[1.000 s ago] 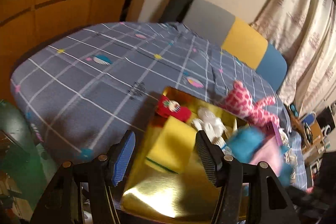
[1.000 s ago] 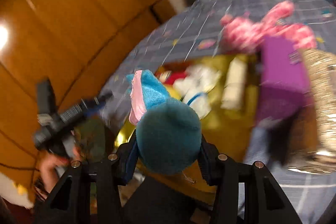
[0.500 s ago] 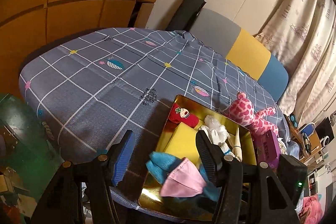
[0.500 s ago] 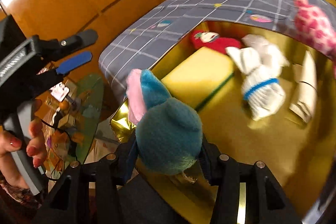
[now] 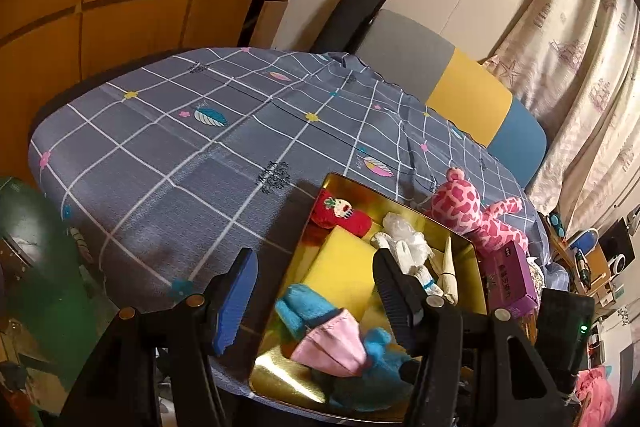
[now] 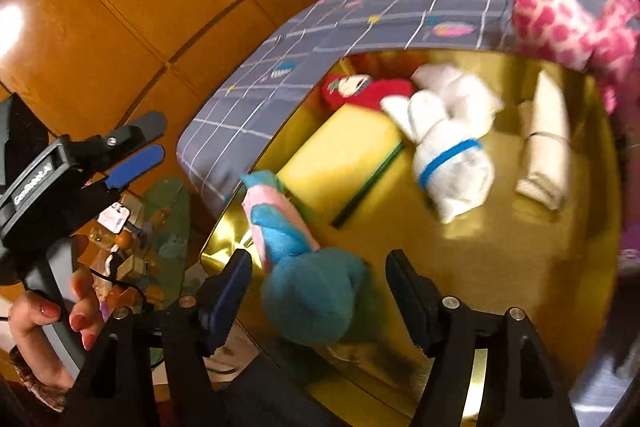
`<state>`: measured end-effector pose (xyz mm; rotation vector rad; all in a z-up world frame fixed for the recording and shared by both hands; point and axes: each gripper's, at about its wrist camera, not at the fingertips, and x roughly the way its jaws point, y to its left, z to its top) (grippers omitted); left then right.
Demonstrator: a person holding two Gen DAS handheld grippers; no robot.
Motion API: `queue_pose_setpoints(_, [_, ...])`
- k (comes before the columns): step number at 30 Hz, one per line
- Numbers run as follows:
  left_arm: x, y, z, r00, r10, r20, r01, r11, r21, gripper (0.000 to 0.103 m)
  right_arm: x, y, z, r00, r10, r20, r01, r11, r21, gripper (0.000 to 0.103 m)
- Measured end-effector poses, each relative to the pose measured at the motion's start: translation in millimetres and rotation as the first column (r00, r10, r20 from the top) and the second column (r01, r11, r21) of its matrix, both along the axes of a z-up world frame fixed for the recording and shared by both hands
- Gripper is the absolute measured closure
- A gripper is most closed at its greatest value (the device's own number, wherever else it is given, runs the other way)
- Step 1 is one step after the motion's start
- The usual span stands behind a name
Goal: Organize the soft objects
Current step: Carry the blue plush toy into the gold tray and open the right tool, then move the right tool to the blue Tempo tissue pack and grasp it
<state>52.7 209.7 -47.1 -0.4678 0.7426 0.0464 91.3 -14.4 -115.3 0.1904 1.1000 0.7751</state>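
Gold tray (image 6: pixel 520 247) on a checked bedspread (image 5: pixel 160 155), its 6 o'clock edge cut off behind both claws. Blue plush toy (image 6: pixel 312 291) with pink flap lying in the tray's 7 o'clock corner, partly masked in the left wrist view by a black finger. Right claw (image 6: pixel 318 291) opening, jaws apart either side of the toy, pads clear of it. Left claw (image 5: pixel 312 291) wide and holding nothing, gripped by a hand (image 6: pixel 52 323) at 8 o'clock in the right wrist view. Yellow sponge (image 6: pixel 344 163), red plush (image 6: pixel 368 91), white sock bundle (image 6: pixel 448 147) and cream roll (image 6: pixel 546 147) farther in. Pink spotted plush (image 5: pixel 476 215) at 1 o'clock beyond the rim, blurred in the right wrist view. Purple box (image 5: pixel 510 279) beside the tray, label unreadable.
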Motion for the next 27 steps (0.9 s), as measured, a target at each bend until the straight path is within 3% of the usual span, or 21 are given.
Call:
queue_pose_setpoints(6, [5, -18, 1, 0.999, -0.049, -0.005, 0.049, 0.999, 0.011, 0.042, -12, -14, 23, 0.996, -0.034, 0.079, 0.034, 0.999, -0.001, 0.033])
queue_pose_setpoints(14, [17, -61, 1, 0.983, -0.182, -0.003, 0.181, 0.983, -0.040, 0.042, -27, -55, 69, 0.968, -0.129, 0.215, 0.126, 0.992, 0.025, 0.033])
queue_pose_setpoints(22, [23, -126, 8, 0.939, -0.345, 0.004, 0.345, 0.938, -0.022, 0.042, -30, -138, 99, 0.903, -0.334, 0.268, 0.325, 0.942, 0.079, 0.033])
queue_pose_setpoints(27, [23, -165, 13, 0.899, -0.437, 0.011, 0.438, 0.899, -0.009, 0.042, -36, -203, 109, 0.831, -0.477, 0.286, 0.468, 0.878, 0.102, 0.033])
